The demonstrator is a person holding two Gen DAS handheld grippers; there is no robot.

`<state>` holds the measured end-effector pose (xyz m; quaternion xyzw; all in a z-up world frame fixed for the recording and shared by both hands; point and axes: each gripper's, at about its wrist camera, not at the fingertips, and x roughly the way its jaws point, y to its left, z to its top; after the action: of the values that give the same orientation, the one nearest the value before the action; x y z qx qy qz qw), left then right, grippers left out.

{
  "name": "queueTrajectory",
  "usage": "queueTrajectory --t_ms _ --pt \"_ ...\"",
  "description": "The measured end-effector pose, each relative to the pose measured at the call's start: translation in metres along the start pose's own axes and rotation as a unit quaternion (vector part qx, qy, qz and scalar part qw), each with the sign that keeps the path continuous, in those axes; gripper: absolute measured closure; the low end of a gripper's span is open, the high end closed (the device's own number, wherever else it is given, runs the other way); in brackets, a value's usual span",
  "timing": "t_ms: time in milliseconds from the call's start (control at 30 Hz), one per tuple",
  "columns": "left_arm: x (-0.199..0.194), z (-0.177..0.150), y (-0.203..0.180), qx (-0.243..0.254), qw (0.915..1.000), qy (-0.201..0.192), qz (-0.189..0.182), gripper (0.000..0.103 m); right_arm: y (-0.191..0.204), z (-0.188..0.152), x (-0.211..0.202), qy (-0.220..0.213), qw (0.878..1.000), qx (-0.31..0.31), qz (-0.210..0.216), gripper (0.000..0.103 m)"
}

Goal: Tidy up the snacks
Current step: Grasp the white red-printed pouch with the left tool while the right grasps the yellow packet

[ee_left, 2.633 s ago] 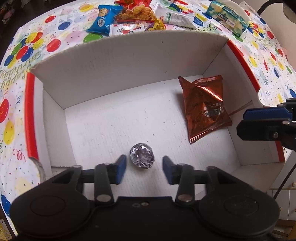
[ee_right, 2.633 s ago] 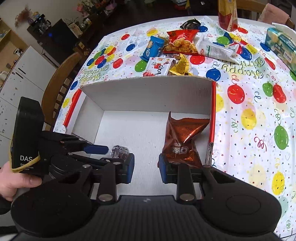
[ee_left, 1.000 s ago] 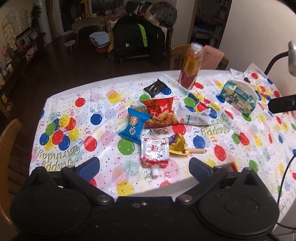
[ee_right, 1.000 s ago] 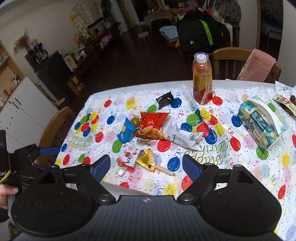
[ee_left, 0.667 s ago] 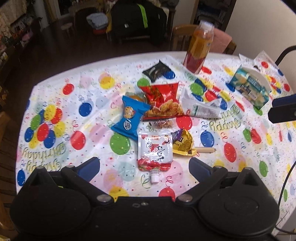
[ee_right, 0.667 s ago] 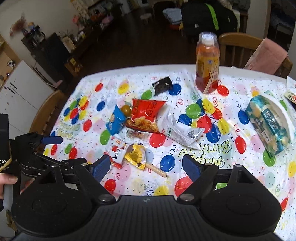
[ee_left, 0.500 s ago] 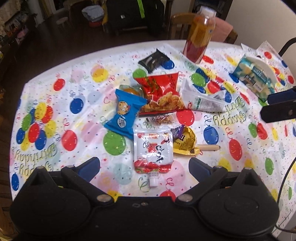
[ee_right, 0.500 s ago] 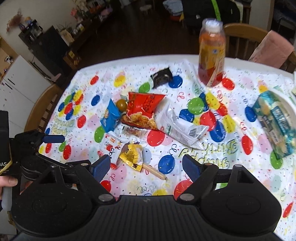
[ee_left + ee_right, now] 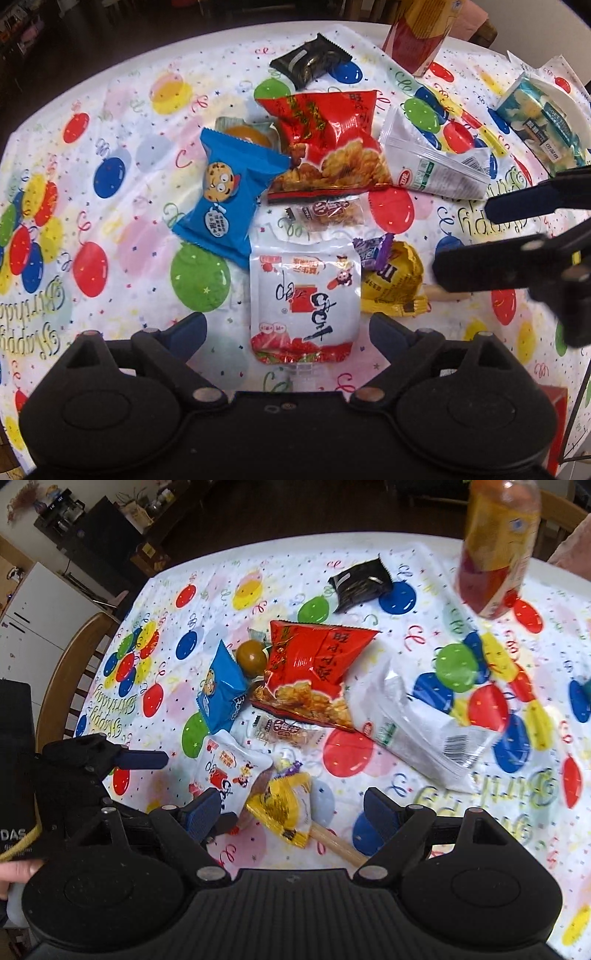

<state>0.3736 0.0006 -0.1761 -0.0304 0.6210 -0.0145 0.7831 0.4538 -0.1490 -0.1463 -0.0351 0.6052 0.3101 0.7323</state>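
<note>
— Snacks point(image 9: 325, 158) are back under your cameras: a couple of seconds ago both grippers were over the white box, and now you've swung them out and dropped in close on the heap in the middle of the counter point(image 9: 122, 122).

— So what am I lined up on?

— Your left gripper point(image 9: 288, 326) has its jaws spread wide and empty, straddling the white-and-red pouch point(image 9: 304, 299), closer than half a second ago. Your right gripper point(image 9: 291, 808) is just as wide and empty above the yellow candy packet point(image 9: 284, 805).

— Meaning?

— Likely two fresh picks. The blue cookie pack point(image 9: 229, 201) overlaps the pouch's corner, so you may drag it along as you lift.
</note>
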Motion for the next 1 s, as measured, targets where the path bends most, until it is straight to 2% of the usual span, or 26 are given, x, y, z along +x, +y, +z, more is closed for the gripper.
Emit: queueTrajectory --t_ms 100,233,367,433,600,733,1000 --pt "0.008 0.003 0.001 -0.007 0.9998 0.01 -0.014 0.012 0.0 0.004 0.013 0.007 1.0 0.004 0.004 0.019" --pt "0.016 0.005 0.001 -0.006 0.9995 0.02 -0.024 0.019 -0.004 0.005 0.028 0.018 1.0 0.022 0.008 0.034" --pt "0.02 0.005 0.001 -0.011 0.9991 0.026 -0.031 0.025 -0.011 0.005 0.037 0.025 0.999 0.043 0.022 0.043" --pt "0.022 0.004 0.001 -0.012 0.9988 0.028 -0.037 0.03 -0.012 0.003 0.042 0.032 0.998 0.047 0.024 0.052" --pt "0.023 0.004 -0.002 -0.005 0.9993 0.024 -0.028 0.036 -0.01 -0.002 0.05 0.039 0.998 0.047 0.019 0.068" --pt "0.021 0.004 -0.003 -0.007 0.9994 0.018 -0.027 0.036 -0.011 -0.003 0.049 0.034 0.998 0.051 0.016 0.074" --pt "0.012 -0.001 0.003 -0.022 0.9993 0.009 -0.03 0.037 -0.015 -0.006 0.029 0.014 0.998 0.06 0.01 0.075"
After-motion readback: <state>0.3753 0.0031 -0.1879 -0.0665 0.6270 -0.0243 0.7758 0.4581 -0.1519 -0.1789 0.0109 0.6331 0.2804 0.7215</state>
